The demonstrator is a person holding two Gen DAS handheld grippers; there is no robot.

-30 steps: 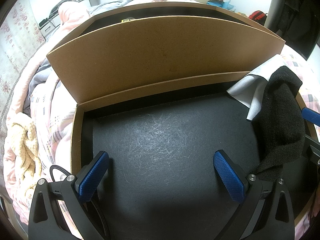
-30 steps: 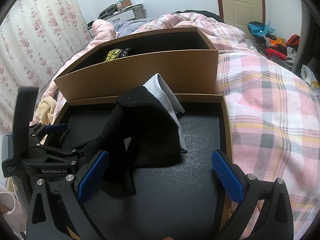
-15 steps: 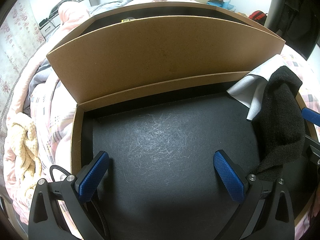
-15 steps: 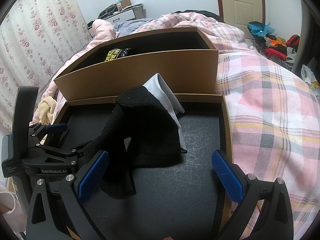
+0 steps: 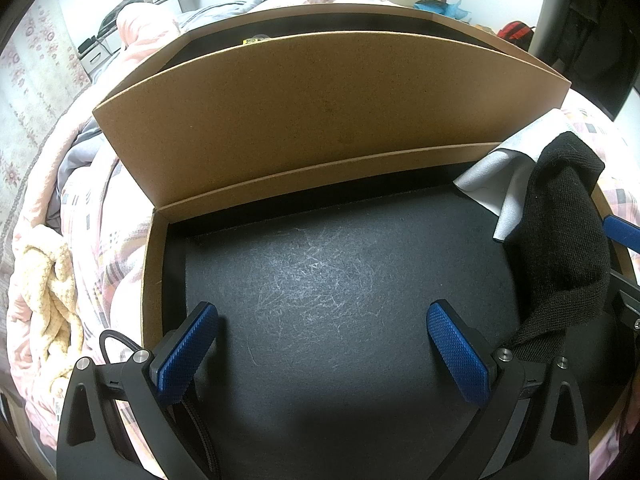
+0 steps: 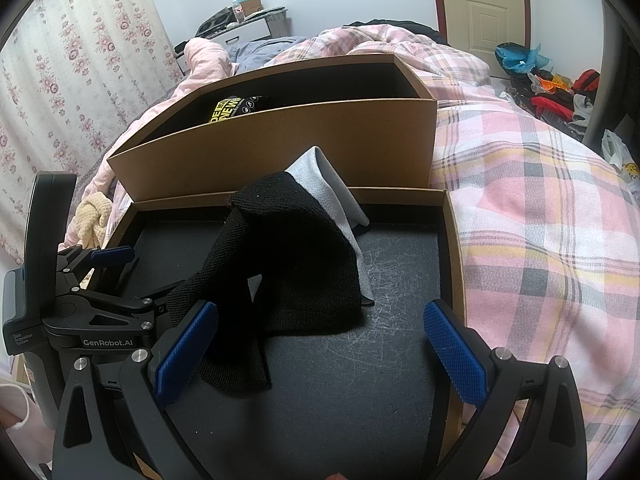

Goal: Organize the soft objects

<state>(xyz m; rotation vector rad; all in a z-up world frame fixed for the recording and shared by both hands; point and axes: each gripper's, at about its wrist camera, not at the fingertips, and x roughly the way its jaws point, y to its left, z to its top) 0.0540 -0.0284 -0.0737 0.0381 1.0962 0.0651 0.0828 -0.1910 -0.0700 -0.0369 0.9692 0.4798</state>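
A black knitted cloth (image 6: 288, 264) lies heaped in the near brown tray (image 6: 452, 240) with a dark felt floor, partly over a grey cloth (image 6: 324, 184). Both also show at the right edge of the left wrist view: the black cloth (image 5: 560, 248) and the grey cloth (image 5: 508, 172). My left gripper (image 5: 320, 348) is open and empty over the bare felt. My right gripper (image 6: 320, 344) is open and empty, its left finger beside the black cloth's lower fold. A taller brown box (image 6: 280, 148) behind holds a black item with yellow print (image 6: 228, 108).
The trays sit on a pink plaid bedspread (image 6: 540, 220). A cream knitted item (image 5: 48, 292) lies on the bed left of the tray. The left gripper's body (image 6: 80, 312) stands at the tray's left in the right wrist view. Clutter lies by the door (image 6: 552, 88).
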